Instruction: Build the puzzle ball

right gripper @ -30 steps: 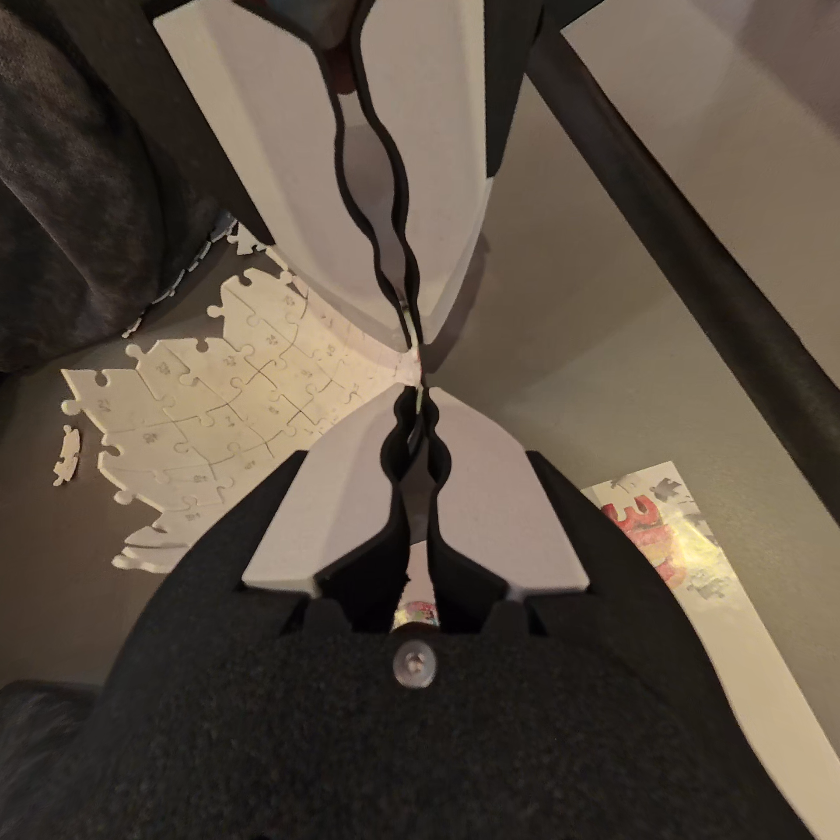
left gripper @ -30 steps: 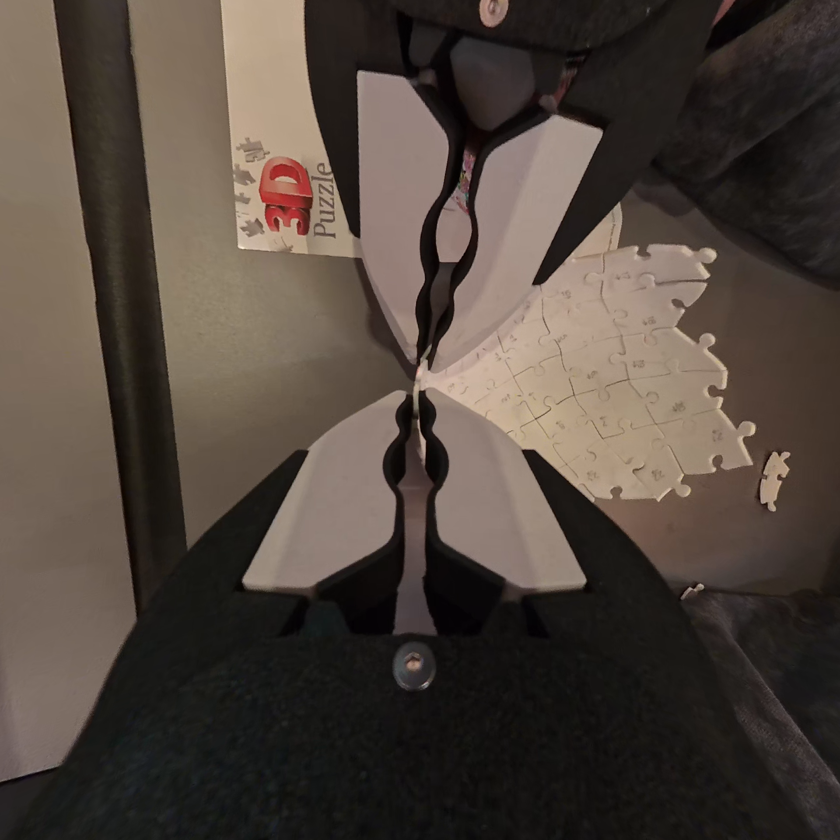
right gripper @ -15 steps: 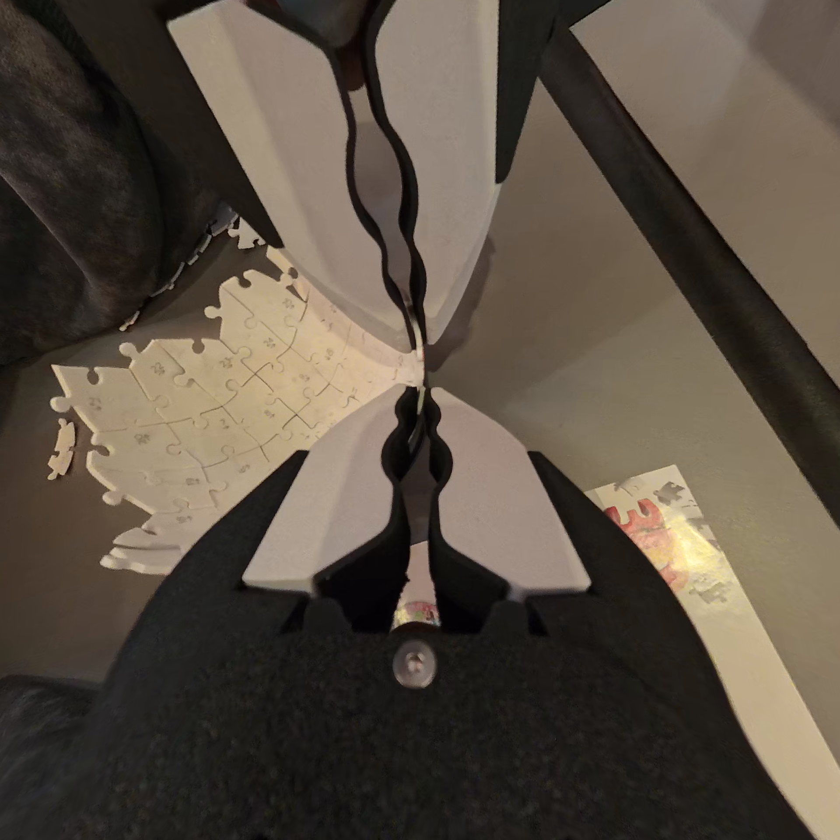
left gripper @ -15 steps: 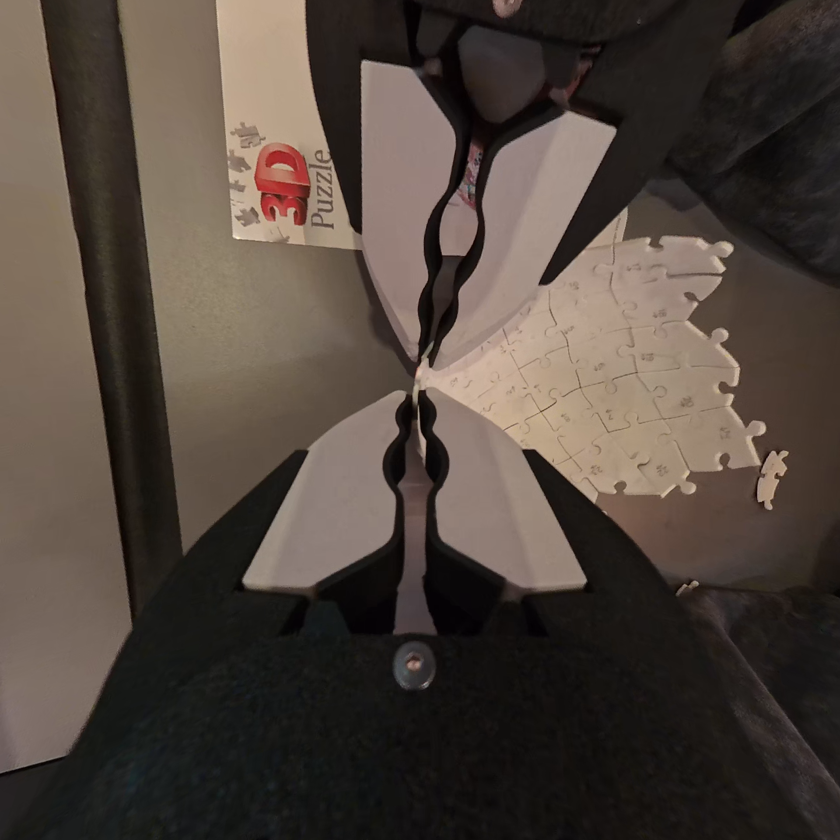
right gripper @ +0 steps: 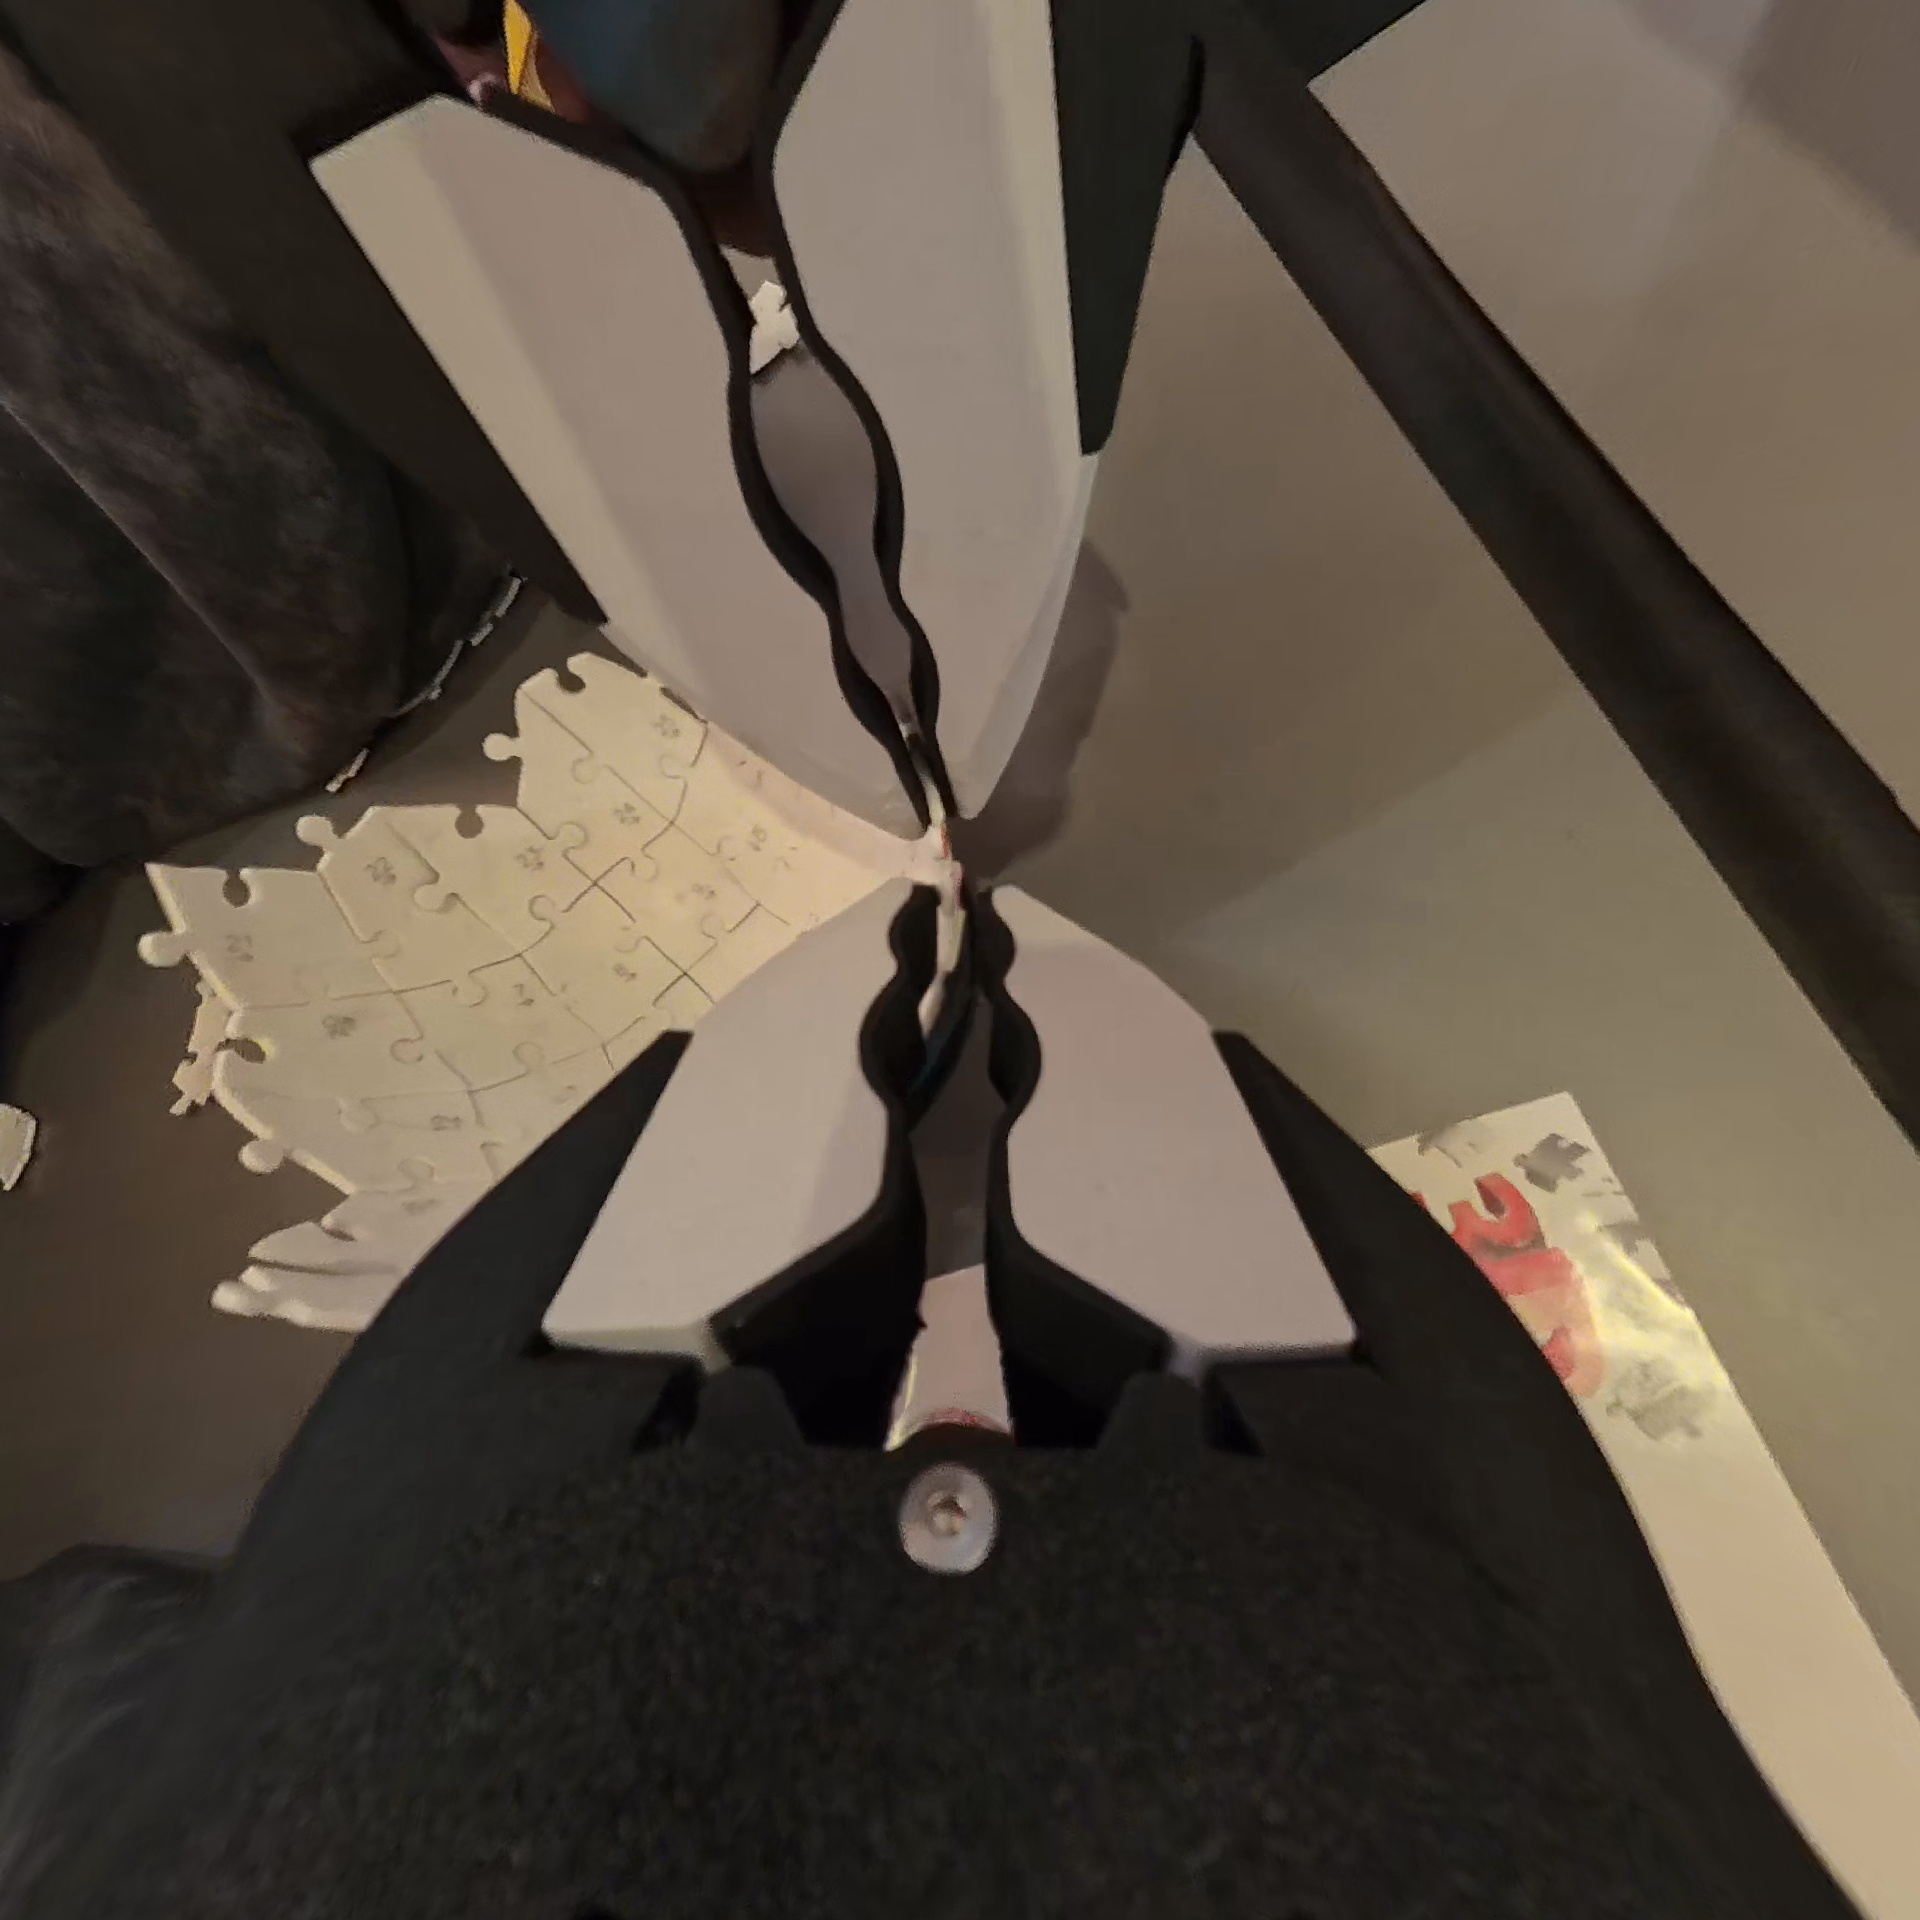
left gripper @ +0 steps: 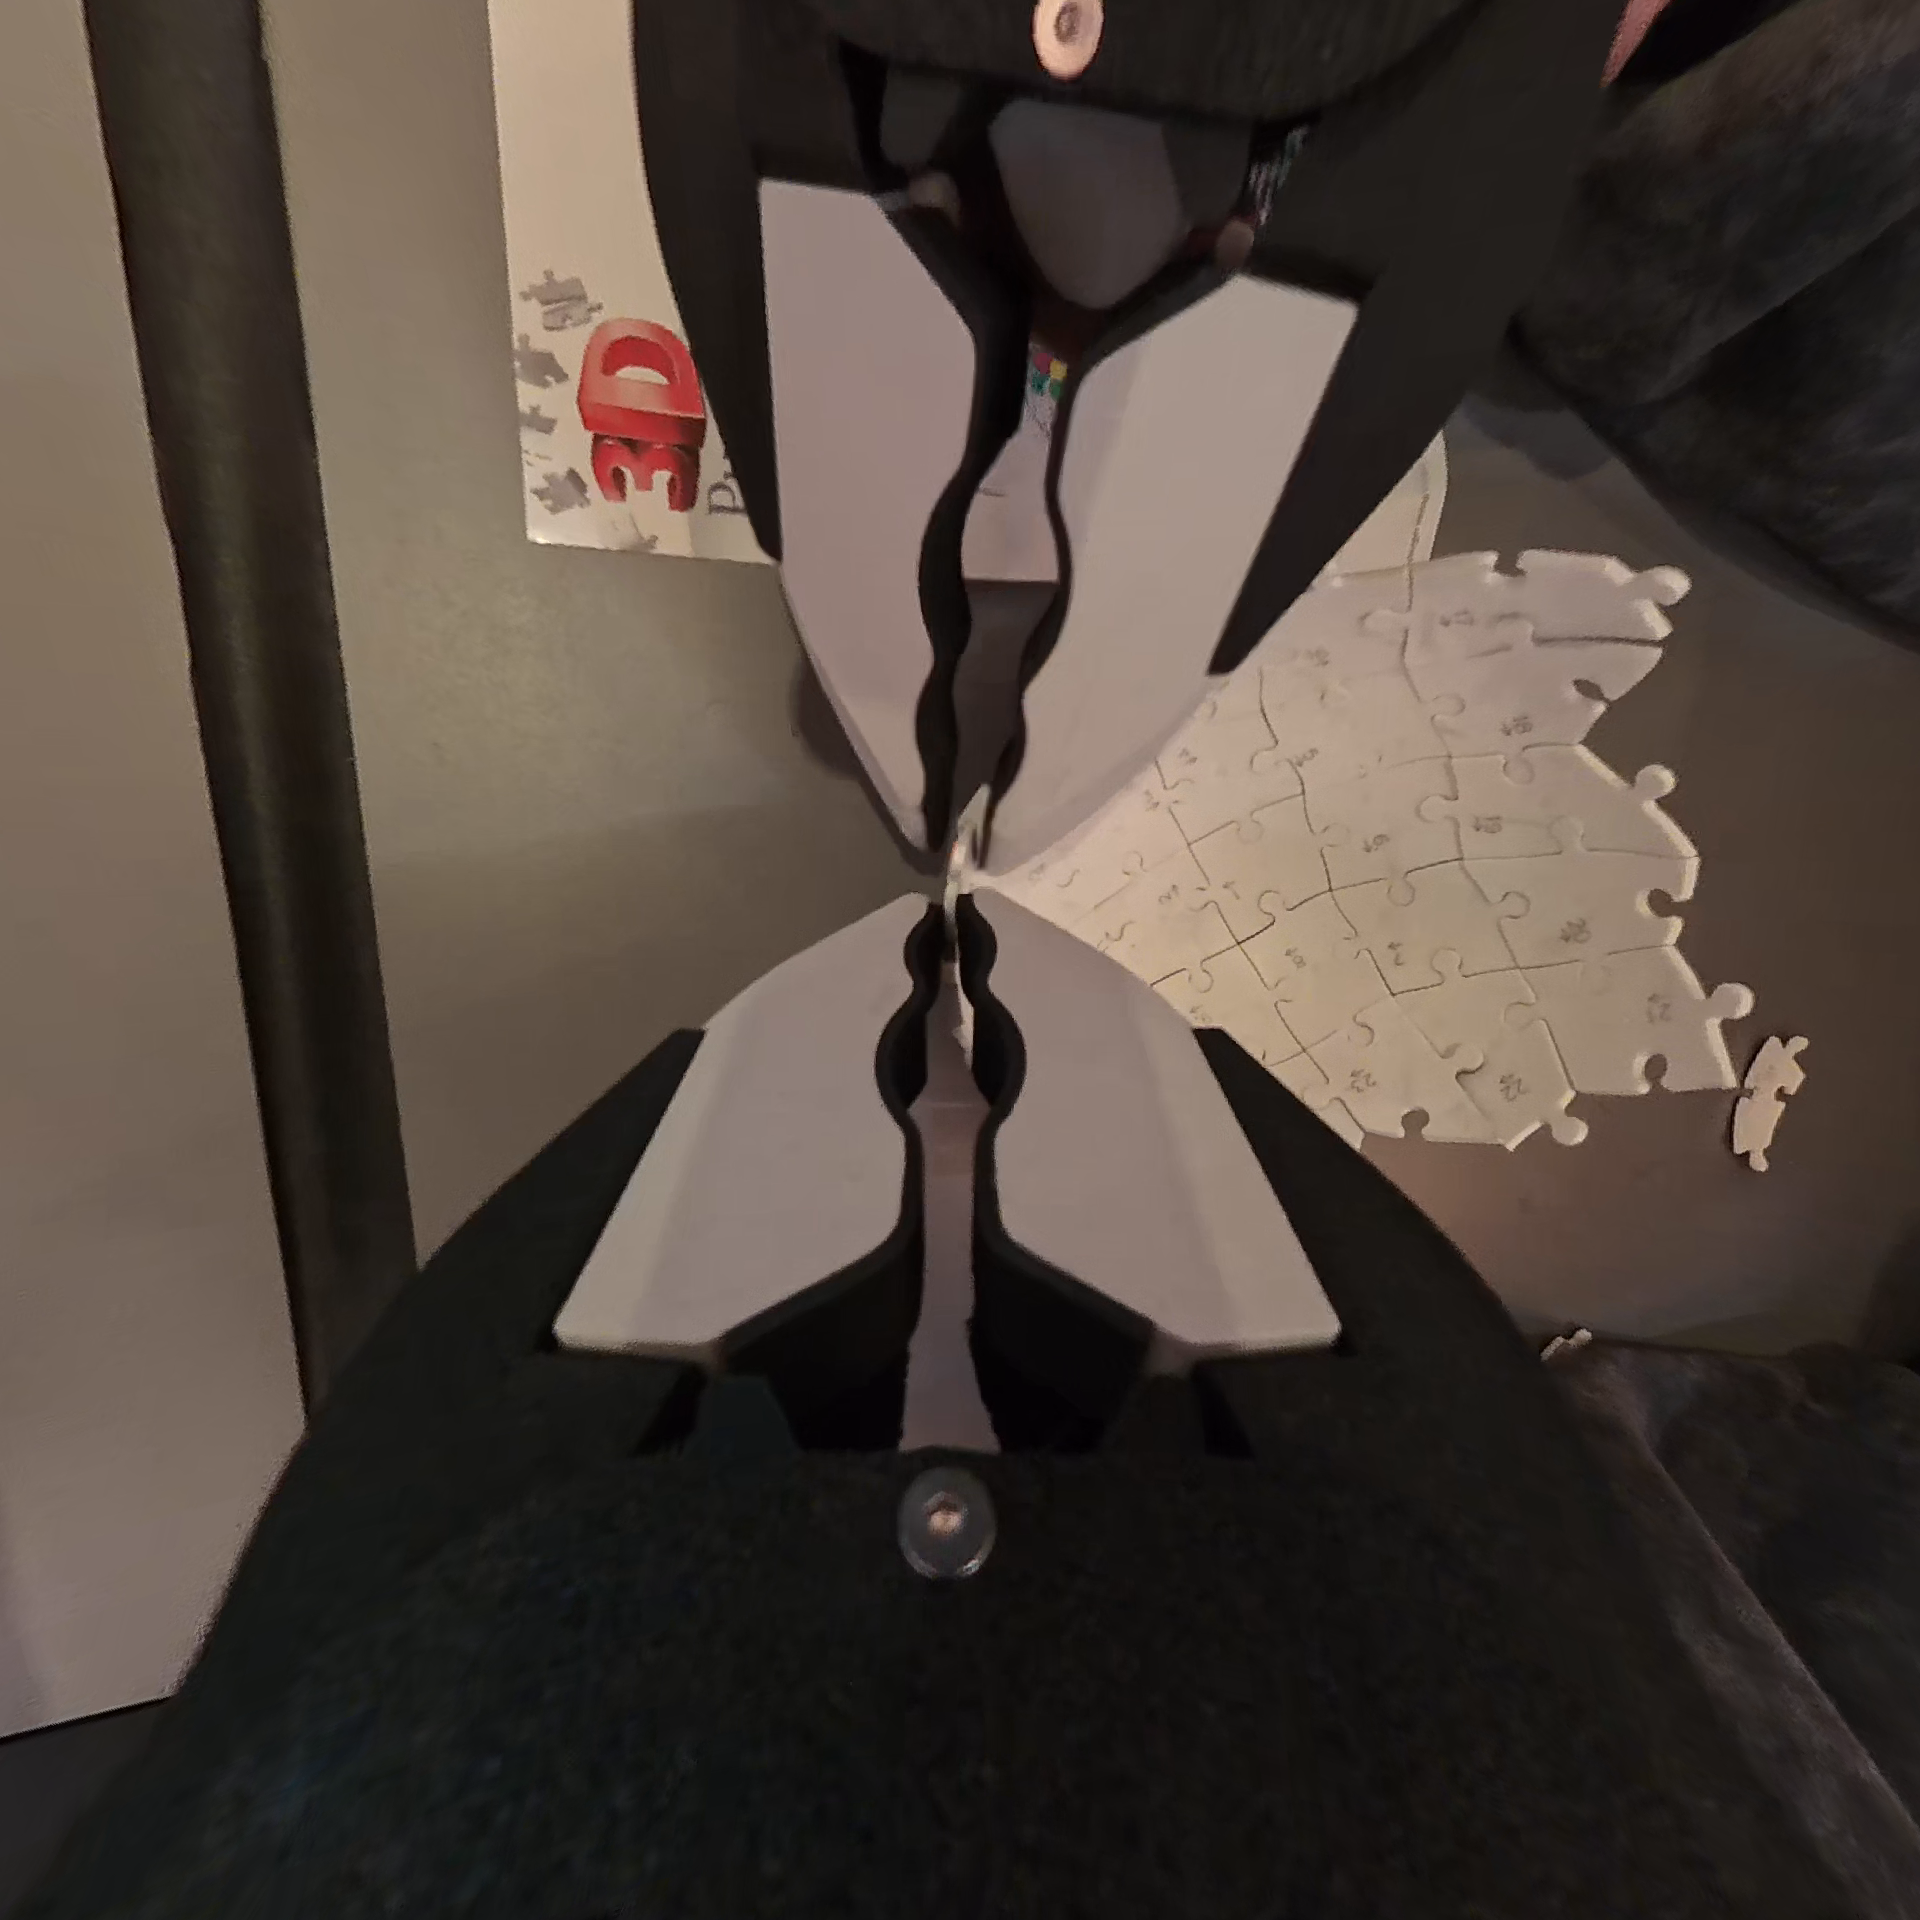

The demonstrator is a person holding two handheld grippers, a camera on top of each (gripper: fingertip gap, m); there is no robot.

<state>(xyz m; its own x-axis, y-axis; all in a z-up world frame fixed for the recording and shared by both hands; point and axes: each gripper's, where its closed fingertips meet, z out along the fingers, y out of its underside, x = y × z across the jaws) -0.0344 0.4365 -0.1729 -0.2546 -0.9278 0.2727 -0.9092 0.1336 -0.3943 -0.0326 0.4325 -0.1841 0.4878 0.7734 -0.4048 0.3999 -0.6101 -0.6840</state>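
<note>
Between the two facing grippers, tip to tip, sits the narrow apex of the assembled puzzle section [left gripper: 1455,894], a fan of joined white pieces shown blank side up with small marks, spreading away over the grey surface [left gripper: 540,831]. Left gripper [left gripper: 951,914] has its jaws clenched on the apex from one side, with a thin edge of a piece visible between the tips. Right gripper [right gripper: 951,904] is likewise pinched shut on the same point from the opposite side, where a thin sliver shows between its tips; whether that is a separate piece being pressed in or the same tip, cannot tell. The section looks lifted or bent at the apex, with the far edge near or on the surface. Risks, as a judgement: both grips hold very little material, so a twist or pull apart could pop the tabs loose or tear the tip, and a slip would let the fan drop and split along its seams. Uneven squeezing could also crease the thin piece. Counts: two grippers; one assembled section; one loose piece [left gripper: 1766,1101] just off the fan's edge, a few more small ones near the dark fabric [right gripper: 156,520] with an unclear number; one printed leaflet [left gripper: 613,416]; one dark bar [left gripper: 270,727].
</note>
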